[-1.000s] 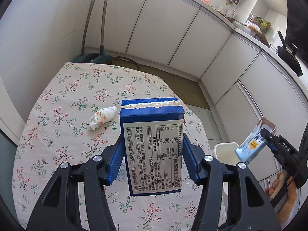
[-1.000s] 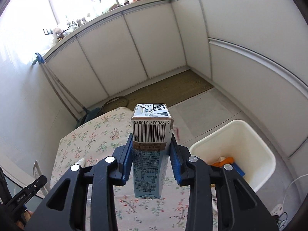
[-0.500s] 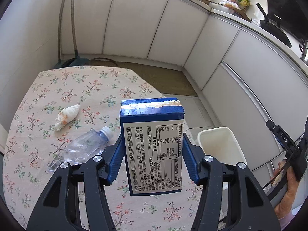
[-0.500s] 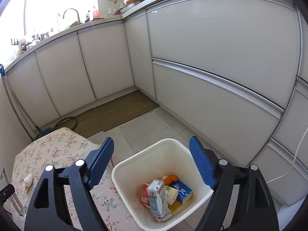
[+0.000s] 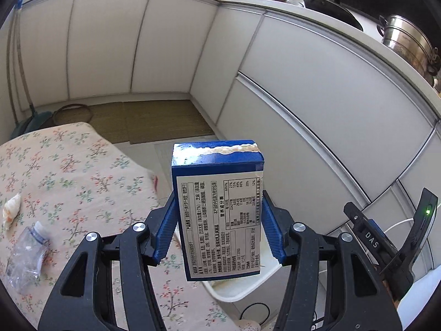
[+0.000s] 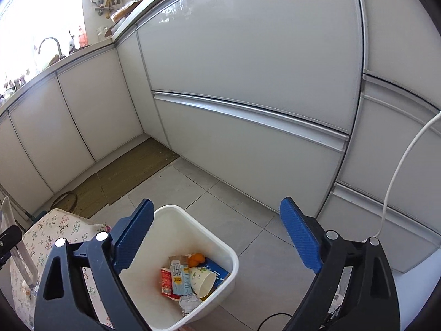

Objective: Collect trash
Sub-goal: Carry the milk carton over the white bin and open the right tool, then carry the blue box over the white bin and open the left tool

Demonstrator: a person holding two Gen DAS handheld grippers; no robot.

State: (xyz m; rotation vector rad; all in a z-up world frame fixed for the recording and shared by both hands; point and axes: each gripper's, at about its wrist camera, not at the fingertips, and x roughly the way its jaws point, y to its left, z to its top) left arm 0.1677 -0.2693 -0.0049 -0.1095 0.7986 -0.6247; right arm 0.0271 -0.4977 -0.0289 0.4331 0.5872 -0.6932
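My left gripper (image 5: 217, 226) is shut on a blue box (image 5: 219, 209) with a white nutrition label, held upright above the table's edge, over the white trash bin (image 5: 237, 289) that shows just below it. My right gripper (image 6: 216, 237) is open and empty above the same bin (image 6: 220, 245), which stands on the floor. A small milk carton (image 6: 179, 275) lies inside the bin among a paper cup, an orange peel and other wrappers. A crushed clear bottle (image 5: 26, 253) and a crumpled tissue (image 5: 11, 211) lie on the floral tablecloth (image 5: 82, 182).
White kitchen cabinets (image 6: 248, 82) run along the walls close behind the bin. A woven floor mat (image 5: 154, 121) lies at the corner. A white cable (image 6: 397, 171) hangs at the right. The right gripper's body (image 5: 386, 242) shows at the left view's lower right.
My right gripper opened over the bin and the milk carton dropped in. My left gripper carried the blue box rightward, from over the table to the bin.
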